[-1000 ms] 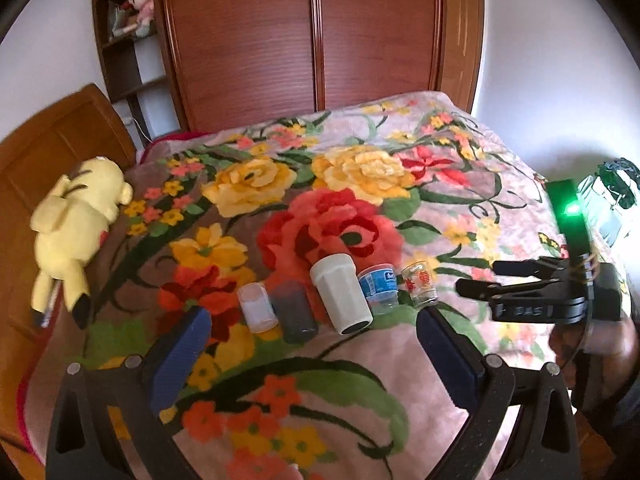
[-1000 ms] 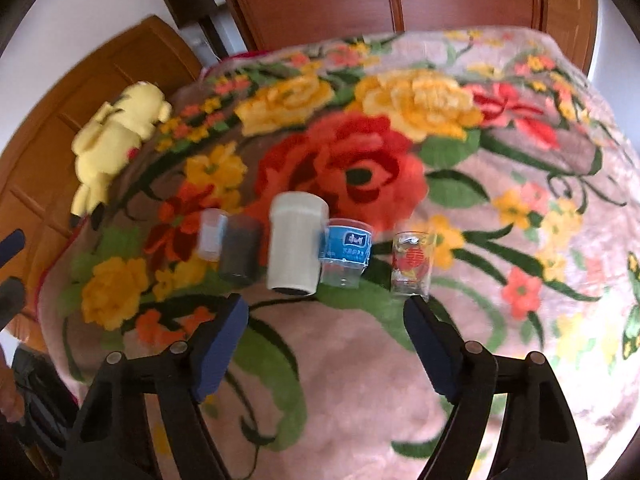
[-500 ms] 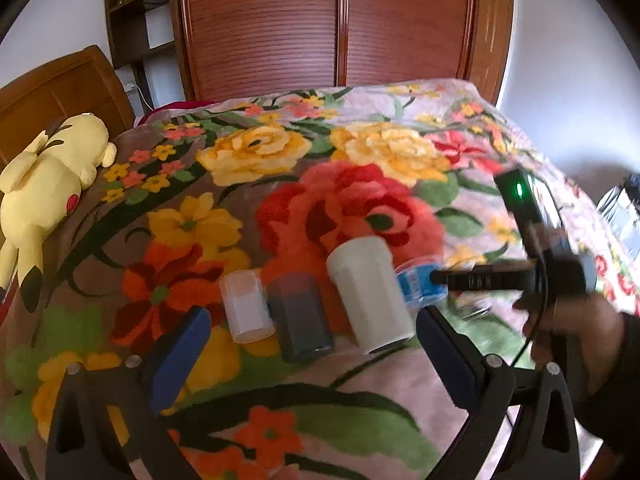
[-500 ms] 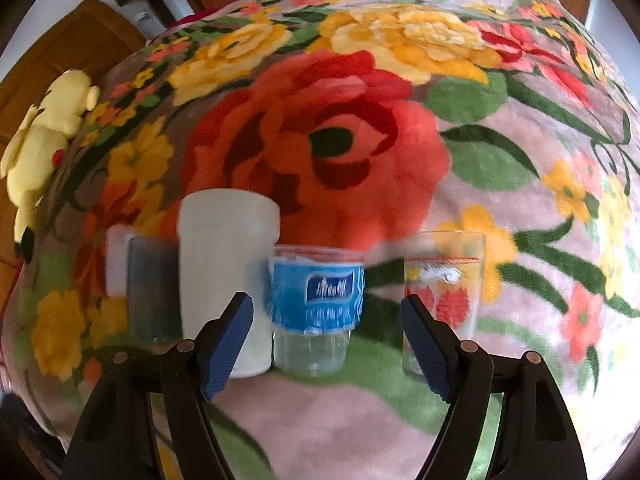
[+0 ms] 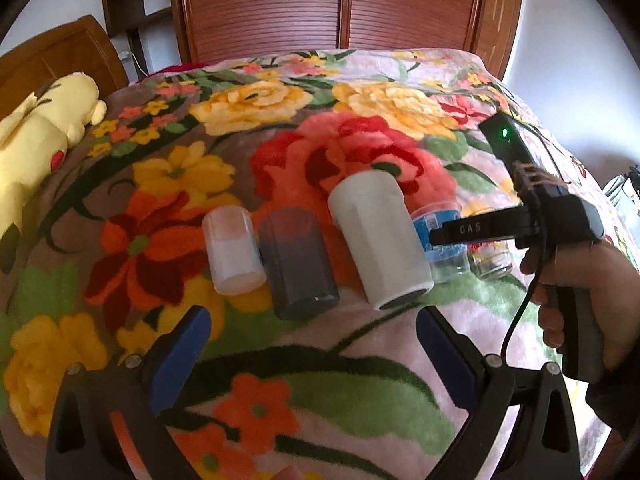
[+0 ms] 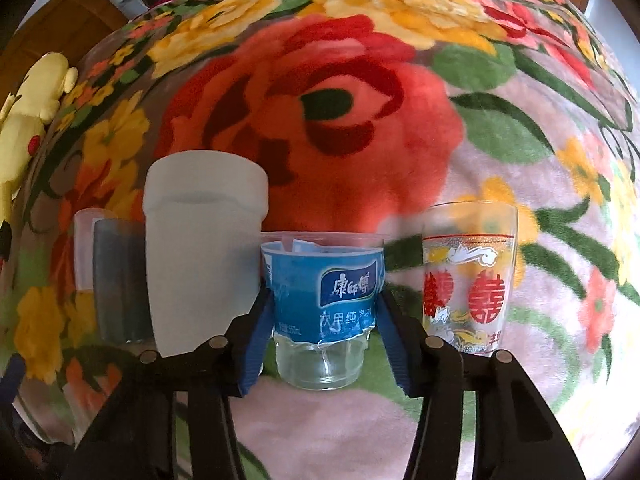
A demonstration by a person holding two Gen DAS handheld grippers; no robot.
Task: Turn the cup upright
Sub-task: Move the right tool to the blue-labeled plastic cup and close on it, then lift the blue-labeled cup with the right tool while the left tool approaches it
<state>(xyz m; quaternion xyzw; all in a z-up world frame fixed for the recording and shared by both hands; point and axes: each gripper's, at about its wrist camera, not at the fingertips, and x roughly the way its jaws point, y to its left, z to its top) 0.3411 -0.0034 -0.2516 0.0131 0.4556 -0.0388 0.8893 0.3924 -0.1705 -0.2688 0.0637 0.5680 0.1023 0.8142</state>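
Observation:
Several cups stand in a row on a floral blanket. My right gripper (image 6: pixel 324 320) has closed its blue pads on the sides of a clear plastic cup with a blue label (image 6: pixel 320 300), also seen in the left wrist view (image 5: pixel 438 222). Beside it stand a tall white cup (image 6: pixel 200 264), a dark grey cup (image 6: pixel 120 280) and a printed glass (image 6: pixel 468 280). In the left wrist view the white cup (image 5: pixel 380 240), grey cup (image 5: pixel 296 260) and a small frosted cup (image 5: pixel 232 252) stand base up. My left gripper (image 5: pixel 312 344) is open, in front of the grey and white cups.
A yellow plush toy (image 5: pixel 36 140) lies at the blanket's left edge. A wooden wardrobe (image 5: pixel 340 4) stands behind the bed. The right gripper's body (image 5: pixel 556 220) and the hand holding it fill the right of the left wrist view.
My right gripper moved in to the blue-labelled cup and closed its pads on it. My left gripper moved closer to the row of cups and stayed open.

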